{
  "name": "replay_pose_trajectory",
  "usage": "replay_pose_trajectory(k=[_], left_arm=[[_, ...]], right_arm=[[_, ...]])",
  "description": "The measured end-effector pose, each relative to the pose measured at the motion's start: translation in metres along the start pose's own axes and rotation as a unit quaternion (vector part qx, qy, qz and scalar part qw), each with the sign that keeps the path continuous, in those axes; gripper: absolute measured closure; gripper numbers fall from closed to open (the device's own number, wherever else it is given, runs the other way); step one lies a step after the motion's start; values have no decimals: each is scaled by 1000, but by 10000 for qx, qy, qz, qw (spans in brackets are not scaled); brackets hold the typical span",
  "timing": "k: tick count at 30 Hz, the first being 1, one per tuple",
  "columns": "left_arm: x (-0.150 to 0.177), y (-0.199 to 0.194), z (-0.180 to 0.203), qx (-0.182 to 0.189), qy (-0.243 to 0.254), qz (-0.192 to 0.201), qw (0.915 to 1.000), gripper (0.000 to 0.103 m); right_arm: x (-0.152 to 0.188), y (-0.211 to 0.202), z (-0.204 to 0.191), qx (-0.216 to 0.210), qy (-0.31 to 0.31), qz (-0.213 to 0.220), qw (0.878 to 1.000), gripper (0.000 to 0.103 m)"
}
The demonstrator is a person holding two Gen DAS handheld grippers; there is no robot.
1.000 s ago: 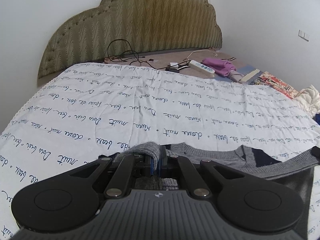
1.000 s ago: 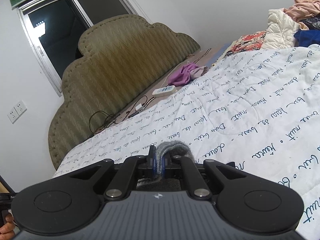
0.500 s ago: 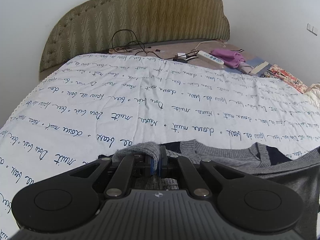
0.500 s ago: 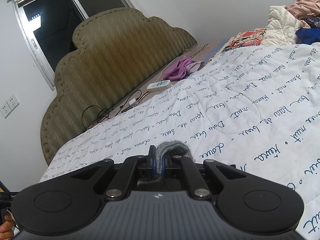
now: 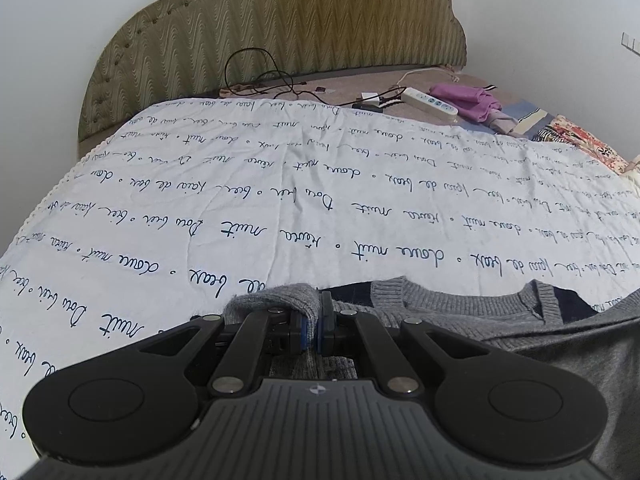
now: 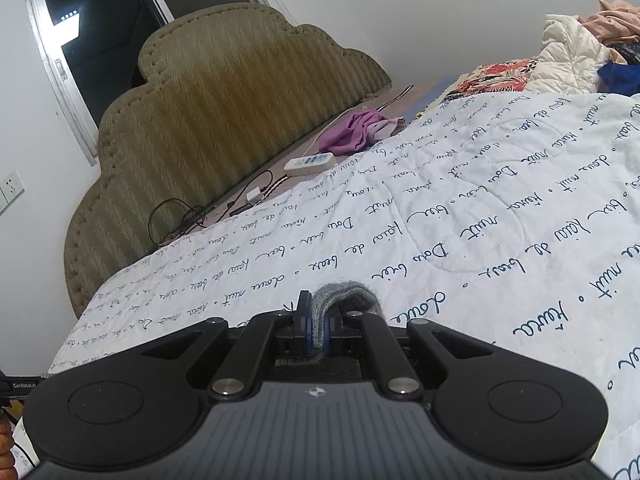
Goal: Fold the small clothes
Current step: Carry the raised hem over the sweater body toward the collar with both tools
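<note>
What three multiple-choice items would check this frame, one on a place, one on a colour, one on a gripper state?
1. Where does the white power strip lie?
A. on the bare strip of mattress between the quilt and the headboard
B. on top of the sweater
C. on the floor

2. What colour is the knit sweater being held?
A. red
B. grey
C. yellow

3. What state is the left hand-held gripper in?
A. wide open above the quilt
B. shut on nothing
C. shut on a fold of the sweater

Answers: 1 A, it sits beyond the quilt's far edge, near the cables; 2 B, grey ribbed knit shows at the collar; 3 C, grey knit is pinched between its blue pads.
</note>
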State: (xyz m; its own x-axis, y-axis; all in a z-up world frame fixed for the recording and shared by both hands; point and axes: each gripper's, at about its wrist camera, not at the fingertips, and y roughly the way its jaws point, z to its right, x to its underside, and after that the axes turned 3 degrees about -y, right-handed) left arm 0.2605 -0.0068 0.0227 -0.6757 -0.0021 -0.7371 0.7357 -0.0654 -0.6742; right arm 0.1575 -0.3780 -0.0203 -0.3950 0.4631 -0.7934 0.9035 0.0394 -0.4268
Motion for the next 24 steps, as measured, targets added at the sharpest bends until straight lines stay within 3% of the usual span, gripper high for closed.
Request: replay_pose_trajectory(k=[24], left_arm=[[0,33,-1,-63,-82,-425,9990,98]], right_arm=[[7,27,14,94,136,-315,9994,97]])
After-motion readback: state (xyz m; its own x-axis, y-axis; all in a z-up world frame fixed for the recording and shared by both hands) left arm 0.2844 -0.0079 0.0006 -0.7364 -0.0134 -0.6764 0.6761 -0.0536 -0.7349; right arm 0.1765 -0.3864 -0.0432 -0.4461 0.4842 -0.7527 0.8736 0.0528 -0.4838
